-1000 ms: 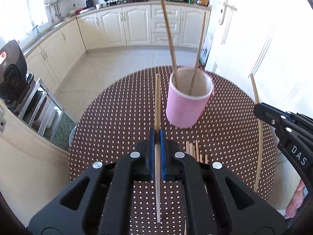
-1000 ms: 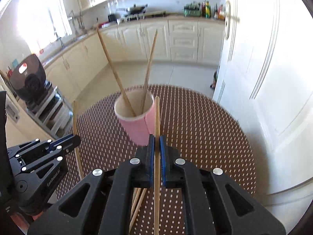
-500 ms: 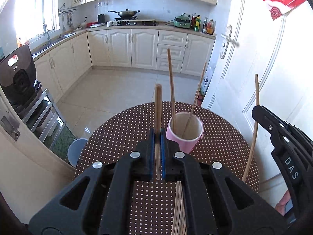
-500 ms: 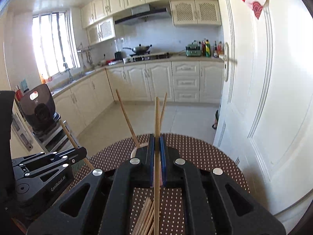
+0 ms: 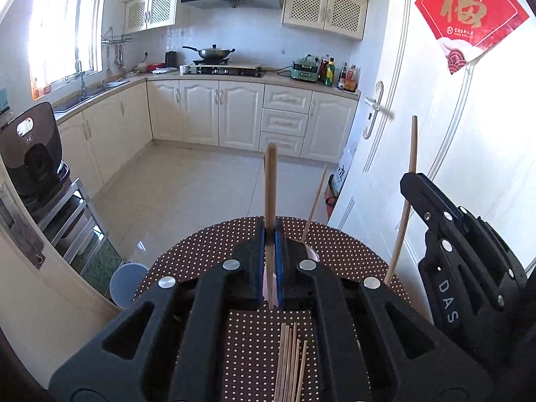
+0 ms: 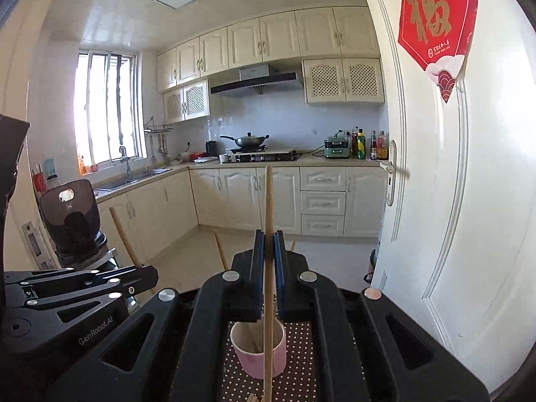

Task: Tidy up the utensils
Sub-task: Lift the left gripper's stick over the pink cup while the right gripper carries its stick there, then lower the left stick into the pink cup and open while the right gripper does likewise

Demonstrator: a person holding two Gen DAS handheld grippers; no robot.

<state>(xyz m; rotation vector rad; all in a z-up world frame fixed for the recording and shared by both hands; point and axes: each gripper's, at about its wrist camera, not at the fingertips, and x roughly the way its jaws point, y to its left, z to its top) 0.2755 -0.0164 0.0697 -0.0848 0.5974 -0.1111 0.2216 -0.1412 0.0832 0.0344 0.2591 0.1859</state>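
Chopsticks of pale wood are what I hold in both tongs, one stick apiece. My left gripper (image 5: 269,261) is clenched on a thin wooden chopstick (image 5: 270,184) that stands nearly upright between the blue pads, its top rising over the far edge of the table. My right gripper (image 6: 268,268) is likewise clenched on a second long wooden chopstick (image 6: 268,221), which runs straight up through the pads and down in front of the pink cylindrical cup (image 6: 259,356).

Nearest to me in the left view, a loose bundle of bare wooden chopsticks (image 5: 289,361) lies flat on the round brown table with white dots (image 5: 207,251), just under my left tongs. The pink cup stands on that table beyond the bundle, mostly hidden behind the left pads, and holds a leaning pair of chopsticks (image 5: 314,202) whose tips angle out above the rim. In the right view the cup sits directly below my right tongs, with the held stick crossing its mouth; I cannot tell whether the stick's lower end is inside it.

Beyond the table lies a pale tiled floor (image 5: 187,184), then cream kitchen cabinets (image 5: 221,114) with a wok on the stove (image 5: 209,53). A white door bearing a red paper decoration (image 5: 469,16) stands to the right.
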